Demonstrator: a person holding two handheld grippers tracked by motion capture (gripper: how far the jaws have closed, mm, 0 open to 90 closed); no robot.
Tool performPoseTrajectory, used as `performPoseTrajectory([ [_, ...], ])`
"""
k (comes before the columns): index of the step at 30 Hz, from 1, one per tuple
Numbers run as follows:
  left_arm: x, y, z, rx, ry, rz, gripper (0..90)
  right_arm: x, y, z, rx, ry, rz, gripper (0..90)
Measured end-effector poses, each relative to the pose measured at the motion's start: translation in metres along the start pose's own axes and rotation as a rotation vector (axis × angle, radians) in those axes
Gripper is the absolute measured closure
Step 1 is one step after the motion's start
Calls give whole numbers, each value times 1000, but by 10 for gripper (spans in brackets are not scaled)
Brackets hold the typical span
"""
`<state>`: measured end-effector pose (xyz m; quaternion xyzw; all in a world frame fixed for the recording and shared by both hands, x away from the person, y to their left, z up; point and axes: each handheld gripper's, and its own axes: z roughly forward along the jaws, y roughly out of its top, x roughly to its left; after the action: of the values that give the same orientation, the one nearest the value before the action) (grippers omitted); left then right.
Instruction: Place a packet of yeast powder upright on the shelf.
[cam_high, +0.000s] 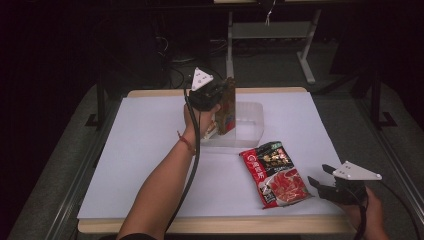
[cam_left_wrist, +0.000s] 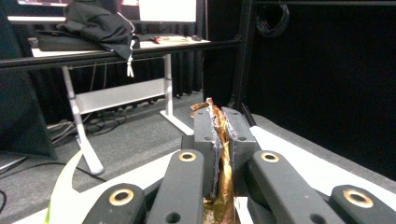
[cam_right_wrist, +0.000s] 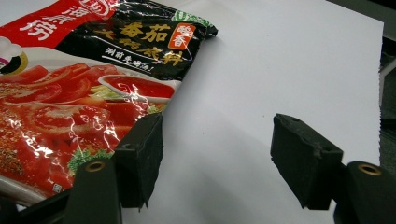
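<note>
Nearest the high camera, the person's left forearm (cam_high: 160, 190) reached up across the white counter (cam_high: 150, 165), a red band at the wrist. Its hand carried the left tool (cam_high: 223, 100), clamped tight on a dark, gold-edged packet (cam_high: 227, 107) that it held upright above the near left corner of a clear tray (cam_high: 252, 122). From the left tool's own camera, the two jaws stood pressed together with crinkled gold foil (cam_left_wrist: 223, 172) pinched between the pads and poking out past their tips; beyond them lay a grey floor and a white desk frame (cam_left_wrist: 116, 95) with dark cloth (cam_left_wrist: 100, 25) on top.

At the counter's near right corner, the right tool (cam_high: 316, 176) sat low with its jaws wide apart and nothing between them. A red pouch (cam_high: 275, 172) printed with tomato slices lay flat on the counter, between the tray and that tool, just beside its tips. From the right tool's camera, the pouch (cam_right_wrist: 79, 88) stretched behind the left-hand jaw, whose tip overlapped the pouch's lower edge; whether it touched could not be told. Bare white counter (cam_right_wrist: 280, 60) showed between and beyond the jaws.
</note>
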<state>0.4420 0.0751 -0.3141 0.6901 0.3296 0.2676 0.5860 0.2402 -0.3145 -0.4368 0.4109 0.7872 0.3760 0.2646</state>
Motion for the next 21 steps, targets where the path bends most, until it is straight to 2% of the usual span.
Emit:
performPoseTrajectory([
  [7, 2, -4, 11, 8, 47, 15, 850, 1, 0, 2, 2, 4, -4, 336],
  [11, 6, -11, 17, 10, 64, -10, 847, 1, 0, 2, 9, 4, -7, 336],
  [13, 8, -15, 19, 4, 50, -42, 845, 1, 0, 3, 10, 3, -7, 336],
  [18, 6, -24, 22, -8, 50, -55, 838, 1, 0, 4, 14, 3, -7, 336],
  [21, 3, -30, 24, 4, 30, -47, 830, 2, 0, 4, 14, 5, -14, 336],
])
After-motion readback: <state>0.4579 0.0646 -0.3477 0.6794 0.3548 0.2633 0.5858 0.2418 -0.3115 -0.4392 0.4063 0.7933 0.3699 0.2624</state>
